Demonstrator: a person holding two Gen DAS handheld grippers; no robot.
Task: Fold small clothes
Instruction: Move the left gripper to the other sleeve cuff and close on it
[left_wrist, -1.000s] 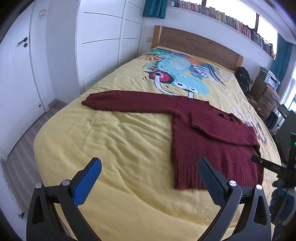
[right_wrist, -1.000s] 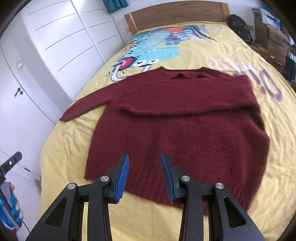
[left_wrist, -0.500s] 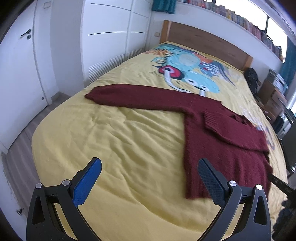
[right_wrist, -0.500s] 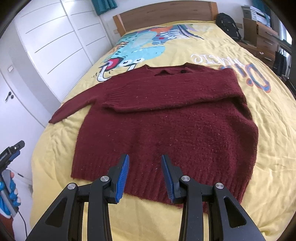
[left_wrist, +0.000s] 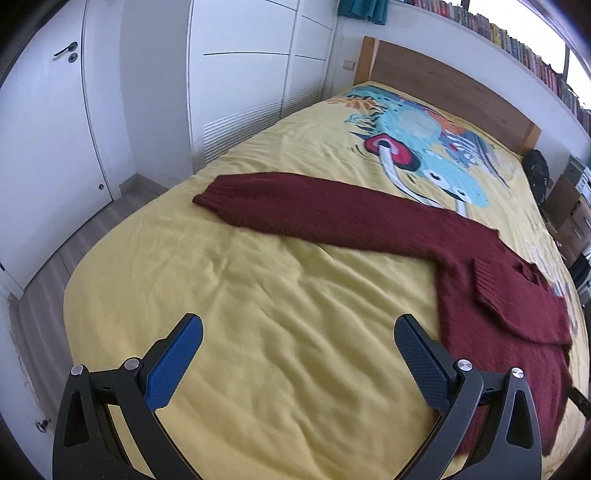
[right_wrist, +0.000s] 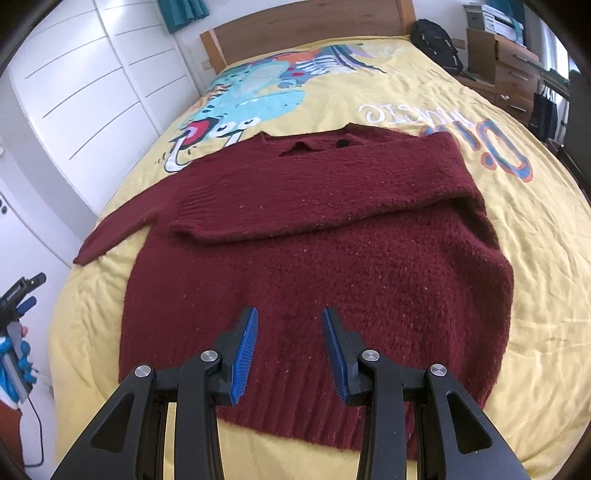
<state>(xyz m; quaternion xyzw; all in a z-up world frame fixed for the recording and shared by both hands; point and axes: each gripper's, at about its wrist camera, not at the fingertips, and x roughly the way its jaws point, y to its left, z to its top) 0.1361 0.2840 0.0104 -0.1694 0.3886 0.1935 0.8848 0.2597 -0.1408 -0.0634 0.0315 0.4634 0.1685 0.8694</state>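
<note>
Left tongs (left_wrist: 298, 354) wide open, right tongs (right_wrist: 290, 345) part open, both empty over bed (left_wrist: 258, 295). Sweater (right_wrist: 332, 251) sleeve (left_wrist: 314, 210) at frame centre unfolded; thick knit may slip or bunch.

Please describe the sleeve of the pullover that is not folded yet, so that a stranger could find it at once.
On the yellow bedspread lies a dark red knitted pullover. Its unfolded sleeve stretches flat toward the white wardrobe side. The other sleeve is folded across the chest.

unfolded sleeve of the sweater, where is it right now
In the left wrist view the unfolded sleeve lies flat across the yellow bedspread, cuff pointing toward the white wardrobe.
</note>
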